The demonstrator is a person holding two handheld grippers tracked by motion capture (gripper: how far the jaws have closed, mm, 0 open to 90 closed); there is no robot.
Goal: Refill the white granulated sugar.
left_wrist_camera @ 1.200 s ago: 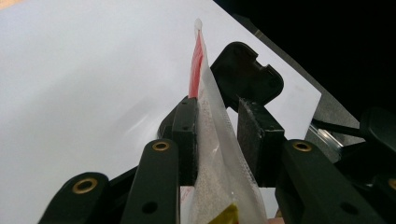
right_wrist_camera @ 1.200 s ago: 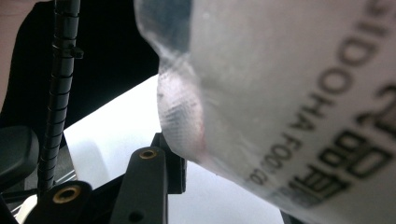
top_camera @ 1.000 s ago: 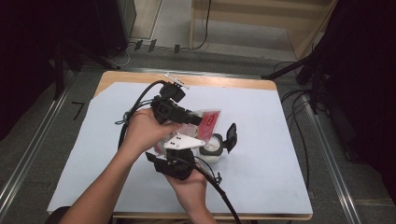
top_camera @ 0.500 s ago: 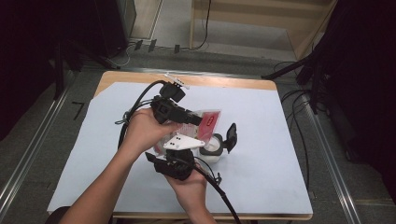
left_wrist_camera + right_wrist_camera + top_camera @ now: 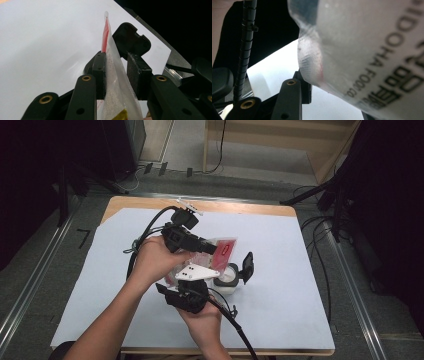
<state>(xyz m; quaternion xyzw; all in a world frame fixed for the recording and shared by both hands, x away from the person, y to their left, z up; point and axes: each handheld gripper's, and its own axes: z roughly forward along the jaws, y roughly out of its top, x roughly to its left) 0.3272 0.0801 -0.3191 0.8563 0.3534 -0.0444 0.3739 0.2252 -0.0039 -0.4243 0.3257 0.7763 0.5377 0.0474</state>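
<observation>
- The right gripper (image 5: 202, 279) sits nearest the person, at about six o'clock of the cluster over the white worktop (image 5: 300, 270). In the right gripper view the printed plastic pouch (image 5: 367, 57) crowds the lens so closely that I cannot tell whether this gripper's jaws actually press on it.
- The left gripper (image 5: 212, 249), at about eleven o'clock from the right one, is clamped on the pouch: in the left gripper view the clear film with white granules (image 5: 116, 85) stands edge-on between the two pads, its red top (image 5: 105, 35) pointing away.
- Just past the hands, at about two o'clock, a small white container (image 5: 227, 277) stands on the worktop with its black flip lid (image 5: 247, 266) open.
- Risk: the pouch is thin and slick (and gripped low on its body), so a tug between the grippers could make it slide out or twist.
- Risk: if it tears unevenly or tips off line, granules would likely scatter on the worktop beside the container.
- Risk: the trailing cable (image 5: 235, 320) or a gripper could nudge the container over.
</observation>
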